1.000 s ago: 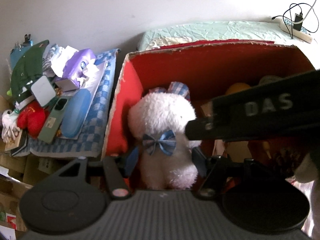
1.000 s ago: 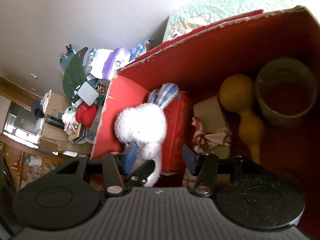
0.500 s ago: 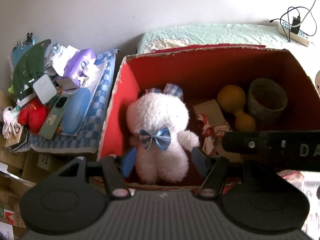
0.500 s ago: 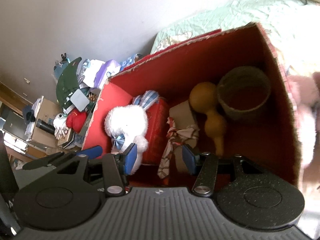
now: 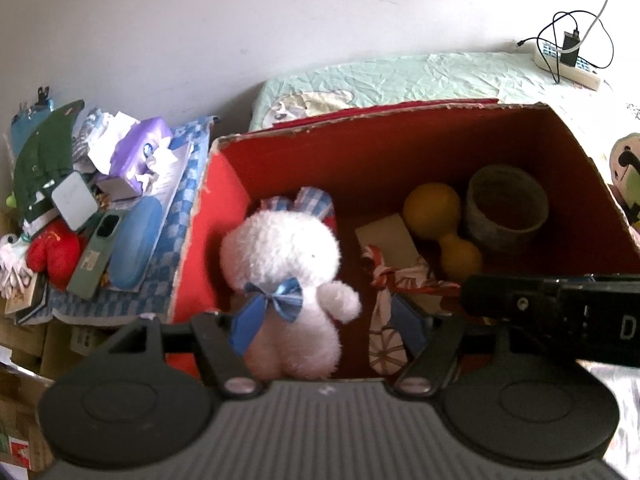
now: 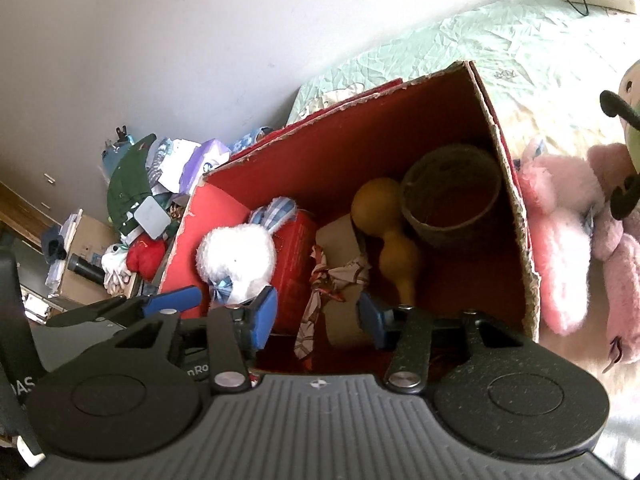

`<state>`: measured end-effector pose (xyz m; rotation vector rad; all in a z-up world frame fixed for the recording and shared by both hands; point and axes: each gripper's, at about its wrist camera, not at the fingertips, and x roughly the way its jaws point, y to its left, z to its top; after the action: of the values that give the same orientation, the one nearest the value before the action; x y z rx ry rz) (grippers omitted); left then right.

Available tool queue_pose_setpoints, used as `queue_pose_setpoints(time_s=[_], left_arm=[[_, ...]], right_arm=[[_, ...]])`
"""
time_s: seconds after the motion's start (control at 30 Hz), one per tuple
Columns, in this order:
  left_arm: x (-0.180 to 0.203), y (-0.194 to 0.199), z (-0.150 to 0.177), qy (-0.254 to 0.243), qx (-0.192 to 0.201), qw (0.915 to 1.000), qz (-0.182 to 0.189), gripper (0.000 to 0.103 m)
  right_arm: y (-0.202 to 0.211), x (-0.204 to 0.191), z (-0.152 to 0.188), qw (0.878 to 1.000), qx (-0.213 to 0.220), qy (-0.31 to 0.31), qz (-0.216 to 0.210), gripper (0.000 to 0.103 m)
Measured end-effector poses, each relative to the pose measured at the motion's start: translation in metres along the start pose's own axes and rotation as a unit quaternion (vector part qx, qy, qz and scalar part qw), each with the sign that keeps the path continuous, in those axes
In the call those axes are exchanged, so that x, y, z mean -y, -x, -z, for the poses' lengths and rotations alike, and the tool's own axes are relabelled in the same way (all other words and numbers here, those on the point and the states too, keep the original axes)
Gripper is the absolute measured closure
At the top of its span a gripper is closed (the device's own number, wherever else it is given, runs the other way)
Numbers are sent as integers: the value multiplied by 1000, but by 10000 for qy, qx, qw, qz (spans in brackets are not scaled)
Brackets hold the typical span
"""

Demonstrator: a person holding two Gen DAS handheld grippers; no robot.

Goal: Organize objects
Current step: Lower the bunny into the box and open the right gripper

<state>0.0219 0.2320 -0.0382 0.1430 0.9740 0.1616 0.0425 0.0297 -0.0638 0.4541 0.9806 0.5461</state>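
Note:
A red cardboard box (image 5: 224, 216) (image 6: 516, 216) holds a white plush rabbit (image 5: 288, 264) (image 6: 236, 260) with a blue bow, a yellow gourd (image 5: 436, 216) (image 6: 384, 216), a brown woven pot (image 5: 506, 208) (image 6: 452, 204), a patterned cloth bundle (image 5: 384, 320) (image 6: 332, 280), a brown card and a red packet (image 6: 294, 248). My left gripper (image 5: 326, 328) is open at the box's near rim, its fingers either side of the rabbit, apart from it. My right gripper (image 6: 318, 314) is open and empty above the near rim.
A pink plush toy (image 6: 568, 240) lies right of the box on the pale green bedsheet (image 5: 440, 76). A cluttered pile with a purple tissue box (image 5: 136, 152), a blue case and a red plush sits left. A power strip (image 5: 568, 68) lies far right.
Both grippers have drawn back from the box. The rabbit stays inside, let go. The right gripper has swung right, bringing the pink plush into view.

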Motion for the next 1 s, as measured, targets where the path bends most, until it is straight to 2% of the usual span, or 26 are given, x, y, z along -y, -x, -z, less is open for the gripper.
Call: queue_pose_setpoints(time_s=[0.27, 0.7, 1.0], left_arm=[[2, -8, 4, -35, -135, 9999, 43, 27], [1, -9, 7, 14, -53, 10000, 66, 22], [-3, -8, 17, 239, 175, 9996, -34, 9]], right_arm=[[0, -3, 6, 9993, 184, 289, 115, 56], [0, -4, 10, 9987, 294, 365, 195, 55], [0, -7, 14, 9966, 499, 593, 279, 47]])
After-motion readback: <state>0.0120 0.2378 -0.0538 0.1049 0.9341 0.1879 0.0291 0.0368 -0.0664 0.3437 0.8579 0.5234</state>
